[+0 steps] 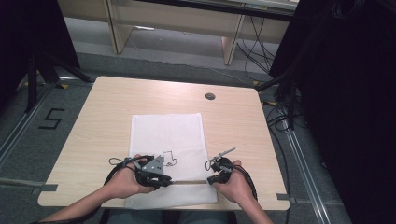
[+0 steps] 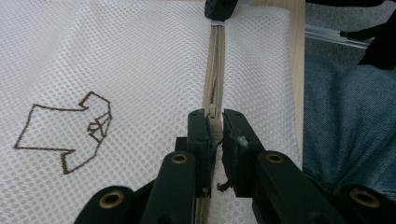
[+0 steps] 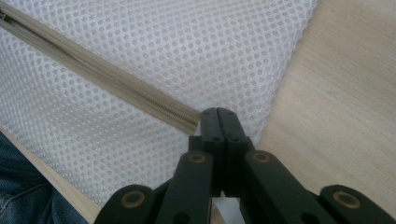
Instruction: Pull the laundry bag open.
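You pinch the zipper pull [image 2: 213, 113] in your left hand-held gripper [image 2: 215, 122] while the right hand-held gripper [image 3: 218, 113], jaws clamped, anchors the zipper's end (bracing the mesh bag [image 1: 168, 133] near the desk's [image 1: 93, 121] front edge).

- The mesh bag [image 2: 140, 56] is white cloth netting, matt, pitted all over with small round holes.
- Its zipper [image 3: 93, 74] is a beige woven tape, dull and finely ribbed.
- The shirt outline [image 2: 70, 130] is brown stitched thread.
- The tabletop [image 3: 336, 93] is pale wood-grain, smooth, slightly sheened.
- The left claw [image 2: 215, 126] and right claw [image 3: 218, 116] are matt black plastic with brass-coloured rivets.
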`<state>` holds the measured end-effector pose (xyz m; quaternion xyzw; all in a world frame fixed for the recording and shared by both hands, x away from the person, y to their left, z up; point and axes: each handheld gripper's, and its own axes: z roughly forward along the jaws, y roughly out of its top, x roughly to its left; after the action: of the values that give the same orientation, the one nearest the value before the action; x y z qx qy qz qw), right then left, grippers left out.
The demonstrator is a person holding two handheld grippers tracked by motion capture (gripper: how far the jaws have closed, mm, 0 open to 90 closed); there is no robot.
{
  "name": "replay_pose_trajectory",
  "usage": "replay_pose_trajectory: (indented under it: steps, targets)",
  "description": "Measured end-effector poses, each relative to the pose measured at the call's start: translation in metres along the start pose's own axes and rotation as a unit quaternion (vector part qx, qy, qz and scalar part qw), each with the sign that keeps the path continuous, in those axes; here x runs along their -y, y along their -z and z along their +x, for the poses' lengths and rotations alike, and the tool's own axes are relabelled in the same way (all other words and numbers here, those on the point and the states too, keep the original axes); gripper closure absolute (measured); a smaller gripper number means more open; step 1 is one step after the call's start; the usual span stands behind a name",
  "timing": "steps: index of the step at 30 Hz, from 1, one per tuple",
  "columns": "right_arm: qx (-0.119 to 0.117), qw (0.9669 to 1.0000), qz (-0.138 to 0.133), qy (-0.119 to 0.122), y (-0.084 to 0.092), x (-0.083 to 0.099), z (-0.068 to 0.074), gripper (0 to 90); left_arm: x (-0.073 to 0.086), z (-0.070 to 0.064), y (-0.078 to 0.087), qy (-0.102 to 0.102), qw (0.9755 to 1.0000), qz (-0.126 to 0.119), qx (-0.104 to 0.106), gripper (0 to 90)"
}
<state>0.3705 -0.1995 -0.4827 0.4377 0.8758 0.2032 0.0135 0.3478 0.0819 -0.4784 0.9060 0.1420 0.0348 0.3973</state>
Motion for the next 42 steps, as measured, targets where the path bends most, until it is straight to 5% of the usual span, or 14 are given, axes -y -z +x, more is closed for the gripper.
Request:
replay_pose_trajectory:
  steps: [42]
  targets:
    - [-0.002,1.0,0.0,-0.004,0.0,0.0,0.0,90.0,0.018,0.005,0.023,0.01,0.9999,-0.008,-0.01,81.3]
